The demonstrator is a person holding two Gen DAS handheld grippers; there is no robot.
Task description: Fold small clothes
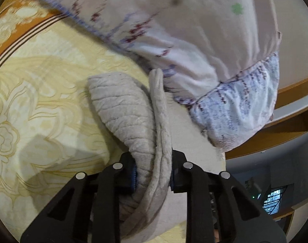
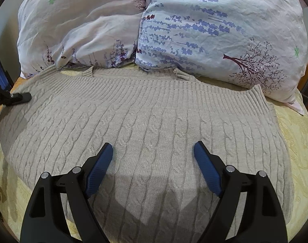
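Note:
A beige cable-knit sweater lies spread flat on the bed, its ribbed hem toward the pillows. My right gripper is open and empty, hovering just above the sweater's middle. My left gripper is shut on a bunched fold of the sweater and holds it lifted above the bed. The left gripper also shows in the right wrist view at the sweater's left edge.
Two floral pillows lie right behind the sweater; one fills the top of the left wrist view. A yellow patterned bedspread covers the bed. A wooden headboard edge is at the right.

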